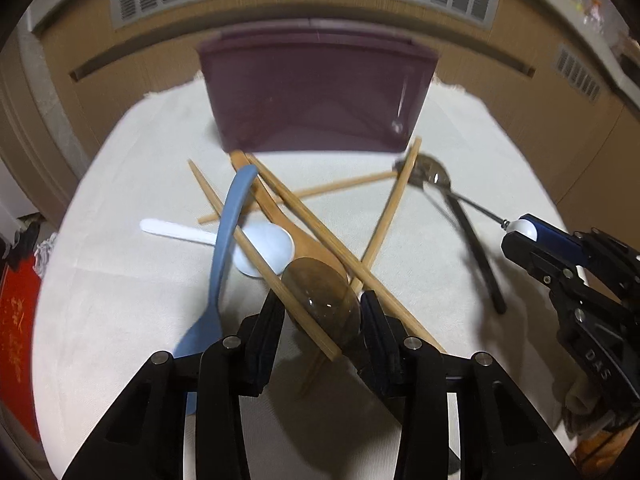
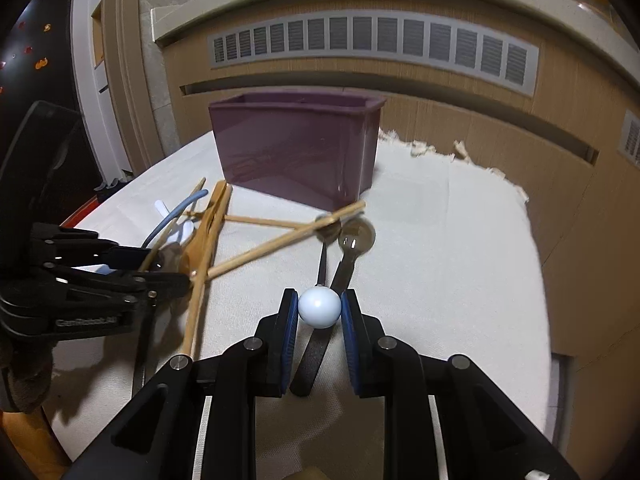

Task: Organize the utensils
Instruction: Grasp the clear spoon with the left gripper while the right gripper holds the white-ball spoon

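Gripping a white ball (image 2: 319, 306) at the end of a thin metal utensil, the right gripper (image 2: 319, 312) hangs over the white cloth (image 2: 440, 280); the left gripper (image 1: 322, 312) straddles a brownish spoon bowl (image 1: 320, 296) and a chopstick (image 1: 272, 268) in the tangled pile, jaws narrowed, contact unclear; the purple bin (image 1: 312, 100) stands just behind.
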A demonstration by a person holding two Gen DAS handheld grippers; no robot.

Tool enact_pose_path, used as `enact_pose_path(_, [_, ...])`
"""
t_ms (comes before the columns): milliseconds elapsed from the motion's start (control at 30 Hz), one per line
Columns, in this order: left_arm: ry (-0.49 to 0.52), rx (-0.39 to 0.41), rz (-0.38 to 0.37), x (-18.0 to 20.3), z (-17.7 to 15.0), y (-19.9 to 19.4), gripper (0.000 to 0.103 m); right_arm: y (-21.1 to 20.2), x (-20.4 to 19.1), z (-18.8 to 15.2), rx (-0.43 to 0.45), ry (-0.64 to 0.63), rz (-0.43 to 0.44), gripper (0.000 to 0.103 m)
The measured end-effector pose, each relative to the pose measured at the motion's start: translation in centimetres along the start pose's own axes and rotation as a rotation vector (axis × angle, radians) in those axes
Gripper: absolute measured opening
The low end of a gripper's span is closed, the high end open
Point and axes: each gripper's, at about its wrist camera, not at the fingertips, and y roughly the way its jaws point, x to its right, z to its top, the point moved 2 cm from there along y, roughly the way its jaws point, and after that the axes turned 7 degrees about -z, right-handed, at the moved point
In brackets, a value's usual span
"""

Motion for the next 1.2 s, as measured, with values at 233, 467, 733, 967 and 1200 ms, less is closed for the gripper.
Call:
enact_pose_path(233, [-0.049, 0.173, -0.057, -1.7, -0.8, -5.2, 0.037, -3.8, -1.2, 2.3, 0.074, -0.027, -0.044, 0.021])
enact_pose_path(467, [-0.059, 0.313, -0.101, -3.4, -1.2, -9.2, 0.019, -6.3, -2.5, 4.6, 0.119, -0.041, -0.034, 0.021])
enact_pose_path(733, [-0.097, 0.291, -0.083, -5.1, -1.8, -9.0, 0.015, -6.4, -2.9, 4.8, 0.092, -0.055, -0.044, 0.021])
enact_pose_path(967, [-0.235, 0.081, -0.103, -7.5, -4.2, -4.7, 0.060, -5.7, -2.9, 4.3, 0.075, -0.057, -0.032, 0.021])
enact_pose_path(1200, [-0.227, 0.045, -0.104, -6.0, -3.4, -2.3, 0.060, -5.6, -2.8, 4.3, 0.090, -0.051, -0.016, 0.021])
